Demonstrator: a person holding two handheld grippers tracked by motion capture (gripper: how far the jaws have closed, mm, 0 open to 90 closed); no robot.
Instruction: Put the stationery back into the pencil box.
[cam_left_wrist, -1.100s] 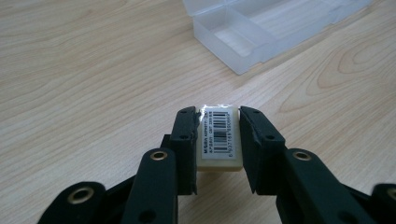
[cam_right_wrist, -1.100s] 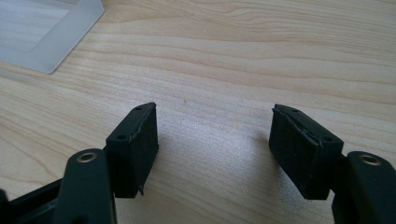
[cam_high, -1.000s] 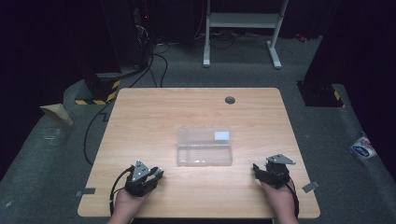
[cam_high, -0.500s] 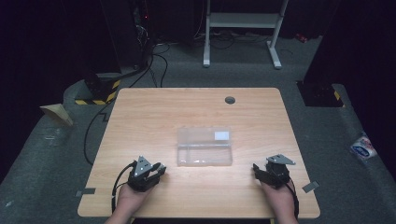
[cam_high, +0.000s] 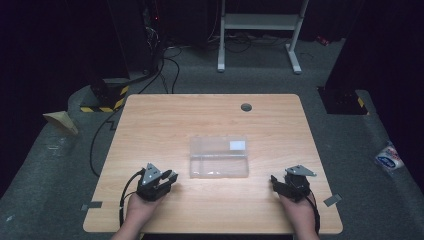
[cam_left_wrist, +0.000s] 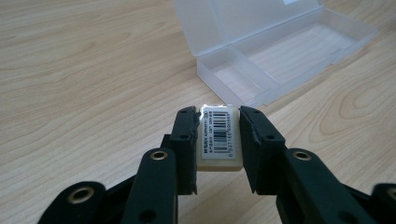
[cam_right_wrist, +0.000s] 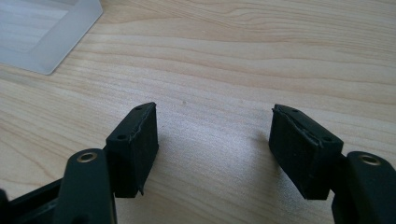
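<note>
- While it sits squeezed between the left tongs (cam_left_wrist: 217, 135), the small white block (cam_left_wrist: 219, 140) with a barcode label hangs just above the worktop (cam_high: 165, 120).
- The clear plastic box (cam_high: 218, 157) lies open nearby.
- The right tongs (cam_right_wrist: 212, 154) are spread apart, holding nothing.

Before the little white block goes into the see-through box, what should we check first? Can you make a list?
1. Left gripper clamps the white block with the barcode label: ok.
2. Clear plastic box has its lid open: ok.
3. Box compartments look empty: ok.
4. Path across the table from block to box is free: ok.
5. Right gripper is open, holding nothing, off to the side of the box: ok.
6. Block fits a compartment: cannot tell.
</note>
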